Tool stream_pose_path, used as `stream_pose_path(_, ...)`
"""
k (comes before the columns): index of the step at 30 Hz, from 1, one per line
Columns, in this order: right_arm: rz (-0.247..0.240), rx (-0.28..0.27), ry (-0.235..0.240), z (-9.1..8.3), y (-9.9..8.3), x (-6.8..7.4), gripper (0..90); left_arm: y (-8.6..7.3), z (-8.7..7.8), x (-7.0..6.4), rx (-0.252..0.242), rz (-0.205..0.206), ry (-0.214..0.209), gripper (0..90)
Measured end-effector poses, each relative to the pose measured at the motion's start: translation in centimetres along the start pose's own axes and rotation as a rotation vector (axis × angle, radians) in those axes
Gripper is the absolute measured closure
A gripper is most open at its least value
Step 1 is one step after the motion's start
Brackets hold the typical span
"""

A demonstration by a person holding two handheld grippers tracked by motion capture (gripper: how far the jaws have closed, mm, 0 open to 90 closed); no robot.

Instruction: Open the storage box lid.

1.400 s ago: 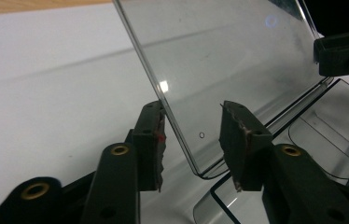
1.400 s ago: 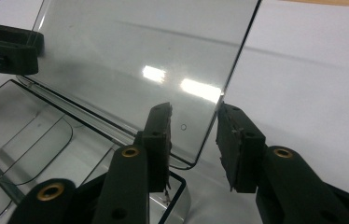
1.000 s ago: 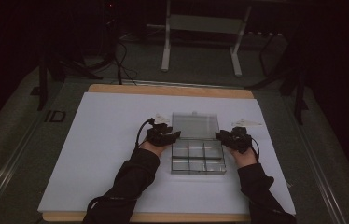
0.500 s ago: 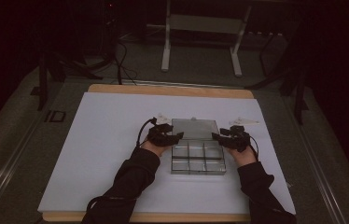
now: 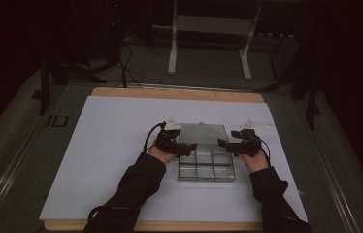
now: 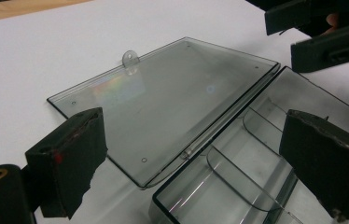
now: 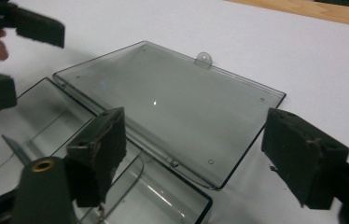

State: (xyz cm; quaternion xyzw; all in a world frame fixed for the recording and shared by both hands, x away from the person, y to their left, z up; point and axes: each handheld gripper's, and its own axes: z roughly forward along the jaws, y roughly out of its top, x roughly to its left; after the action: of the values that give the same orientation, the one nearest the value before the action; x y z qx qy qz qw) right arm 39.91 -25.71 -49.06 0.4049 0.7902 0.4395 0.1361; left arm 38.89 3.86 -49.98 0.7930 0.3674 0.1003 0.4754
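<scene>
A clear plastic compartment box (image 5: 206, 167) sits on the white sheet, its hinged lid (image 5: 201, 133) laid open and flat behind it. My left gripper (image 5: 189, 148) hovers at the box's back left corner and my right gripper (image 5: 222, 143) at its back right, each pointing inward. In the left gripper view the left gripper (image 6: 196, 163) is open above the hinge, with the lid (image 6: 163, 98) and the divided tray (image 6: 238, 182) below. In the right gripper view the right gripper (image 7: 200, 154) is open over the lid (image 7: 172, 107). The tray (image 7: 42, 126) holds nothing that I can see.
The white sheet (image 5: 111, 155) covers a wooden table (image 5: 179, 93), with bare room left and right of the box. Behind the table, a metal stand (image 5: 208, 43) and cables lie on the dark floor. The person's dark sleeves (image 5: 136, 189) come in from the bottom.
The lid has dropped from a raised tilt to lying flat behind the tray. Both grippers have shifted slightly inward and stay open.
</scene>
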Motion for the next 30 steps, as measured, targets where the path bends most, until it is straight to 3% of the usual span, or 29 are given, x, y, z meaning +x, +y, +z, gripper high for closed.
stream_pose_path(7, -0.043, 0.003, 0.01, -0.3, -0.4, 0.6, 16.5, 0.0, -0.5, -0.7, -0.021, 0.047, -0.001, 8.7)
stream_pose_path(30, -0.13, -0.011, 0.032, -3.6, -1.3, 1.6, 16.6, -1.9, -4.9, -2.2, -0.024, 0.076, -0.03, 8.6)
